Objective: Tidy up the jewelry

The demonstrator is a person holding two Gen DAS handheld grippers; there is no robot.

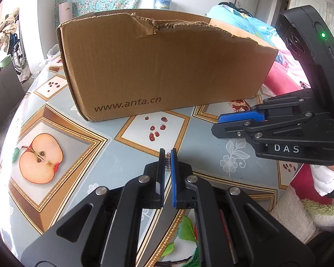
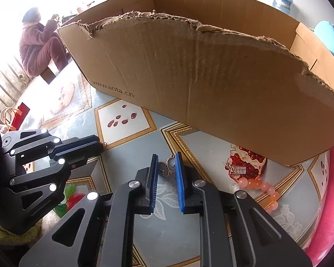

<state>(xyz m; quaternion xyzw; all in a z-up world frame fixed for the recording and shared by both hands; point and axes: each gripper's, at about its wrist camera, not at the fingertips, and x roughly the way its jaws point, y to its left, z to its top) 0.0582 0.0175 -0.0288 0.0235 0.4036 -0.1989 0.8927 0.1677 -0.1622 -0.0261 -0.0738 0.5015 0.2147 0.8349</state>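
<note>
My left gripper (image 1: 167, 154) is shut on a small silver charm (image 1: 167, 163) that sits between its blue pads, just above the patterned tablecloth (image 1: 113, 169). In the right wrist view my right gripper (image 2: 165, 158) is closed around a rose-gold butterfly pendant (image 2: 167, 166), with both pads against its sides, low over the cloth. The left gripper (image 2: 101, 144) shows at that view's left, and the right gripper (image 1: 217, 123) shows at the right of the left wrist view. A gold abacus-shaped charm (image 2: 237, 169) and a pink bead bracelet (image 2: 261, 187) lie on the cloth to the right.
A torn-edged open cardboard box (image 1: 162, 66) marked www.anta.cn stands just behind both grippers (image 2: 211, 84). A gloved hand (image 1: 325, 180) holds the right gripper. A person (image 2: 40, 42) sits far off at the left. A red cushion (image 2: 329, 200) borders the table's right edge.
</note>
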